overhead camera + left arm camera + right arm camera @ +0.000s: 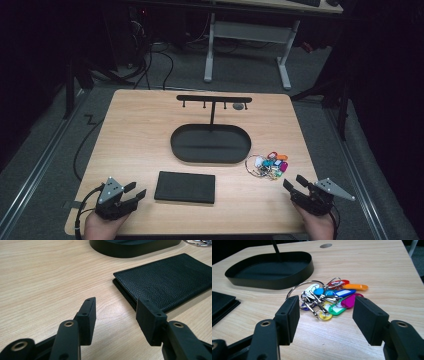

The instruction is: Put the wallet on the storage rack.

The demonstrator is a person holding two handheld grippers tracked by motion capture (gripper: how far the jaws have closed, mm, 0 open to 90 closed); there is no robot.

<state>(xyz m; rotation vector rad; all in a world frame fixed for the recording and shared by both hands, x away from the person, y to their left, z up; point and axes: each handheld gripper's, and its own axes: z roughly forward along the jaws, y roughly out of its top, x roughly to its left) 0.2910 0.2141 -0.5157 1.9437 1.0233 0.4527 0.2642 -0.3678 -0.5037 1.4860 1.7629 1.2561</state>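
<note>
A black leather wallet (185,187) lies flat near the table's front edge. A bunch of keys with coloured tags (268,165) on a wire ring rests to the right of a black oval tray (175,145). My left gripper (136,190) sits at the front left, open, with its jaws pointing at the wallet (165,277) a short way off. My right gripper (294,181) sits at the front right, also open, just short of the keys (329,298). Nothing is between either pair of jaws.
A black T-shaped hook rack (214,98) rises on a post from the tray's far side. A small grey disc (239,106) is set in the tabletop behind it. Beyond the table stand a desk frame (250,35) and cables on the floor.
</note>
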